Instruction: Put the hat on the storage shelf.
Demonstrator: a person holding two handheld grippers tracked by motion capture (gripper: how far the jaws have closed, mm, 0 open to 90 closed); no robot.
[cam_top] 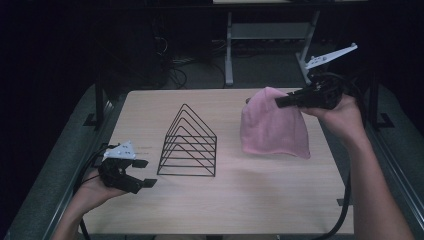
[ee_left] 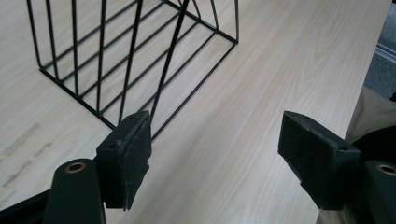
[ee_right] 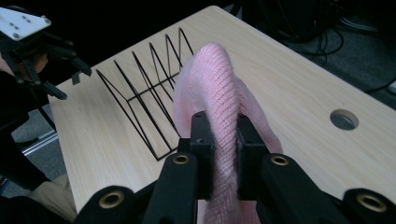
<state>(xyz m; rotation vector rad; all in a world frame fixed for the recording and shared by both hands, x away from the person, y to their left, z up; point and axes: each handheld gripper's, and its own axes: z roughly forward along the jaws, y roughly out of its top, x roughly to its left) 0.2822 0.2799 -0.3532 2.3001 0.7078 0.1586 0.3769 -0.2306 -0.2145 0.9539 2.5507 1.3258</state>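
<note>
A pink knitted hat (cam_top: 272, 125) hangs above the right side of the table, held up by its crown. My right gripper (cam_top: 280, 101) is shut on that crown; in the right gripper view the knit (ee_right: 219, 112) is pinched between the two black pads. A black wire rack (cam_top: 189, 142) of triangular dividers stands at the table's middle, left of the hat. My left gripper (cam_top: 142, 172) hovers near the front left corner, open, with nothing between its pads (ee_left: 130, 154). The rack (ee_left: 126, 60) lies just beyond it.
The light wooden table (cam_top: 250, 200) has a round cable hole (ee_right: 344, 119) near the hat. Behind the table stand a desk frame (cam_top: 230, 45) and cables on a dark floor. Dark metal rails run along both sides of the table.
</note>
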